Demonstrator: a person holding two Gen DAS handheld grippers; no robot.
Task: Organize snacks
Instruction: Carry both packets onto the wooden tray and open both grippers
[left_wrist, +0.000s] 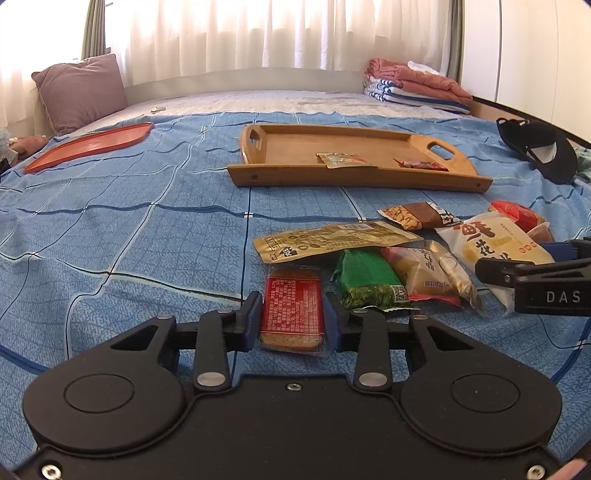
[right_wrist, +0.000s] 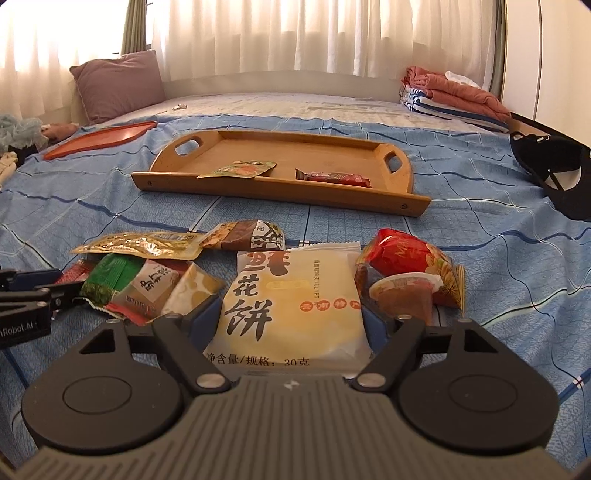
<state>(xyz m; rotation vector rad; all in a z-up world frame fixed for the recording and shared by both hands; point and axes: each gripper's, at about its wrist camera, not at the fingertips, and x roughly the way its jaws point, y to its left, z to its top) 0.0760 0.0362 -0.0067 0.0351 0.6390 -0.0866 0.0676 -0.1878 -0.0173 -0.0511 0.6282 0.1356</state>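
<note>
A wooden tray (left_wrist: 280, 147) is set on the blue checked bedspread (left_wrist: 110, 229), and every place here is given from it. Inside the tray, toward its near rim, a small green-and-orange sachet (right_wrist: 240, 168) and a dark red bar (right_wrist: 334, 178) are laid side by side but apart. On the near side of the tray, a loose heap of snacks is spread on the bedspread: a gold pouch (left_wrist: 332, 240), a peanut bar (left_wrist: 417, 216), a green packet (left_wrist: 369, 282), a pink-and-cream packet (left_wrist: 428, 277) and a red bag (right_wrist: 410, 254) with a jelly cup (right_wrist: 402, 291) just in front of it. Nearest of all, on the tray's near left side, the red-labelled cracker pack (left_wrist: 291, 314) is pinched by the left gripper (left_wrist: 292, 321), both blue pads pressed against its long edges. To the right of that, the white flower-cake packet (right_wrist: 291, 306) is bracketed by the widely spread right gripper (right_wrist: 290, 325), a blue pad standing at each edge; whether the pads press on it cannot be told. Left of the tray, well apart, an orange lid (left_wrist: 88, 146) is seen; to its right, a black cap (left_wrist: 543, 151).
</note>
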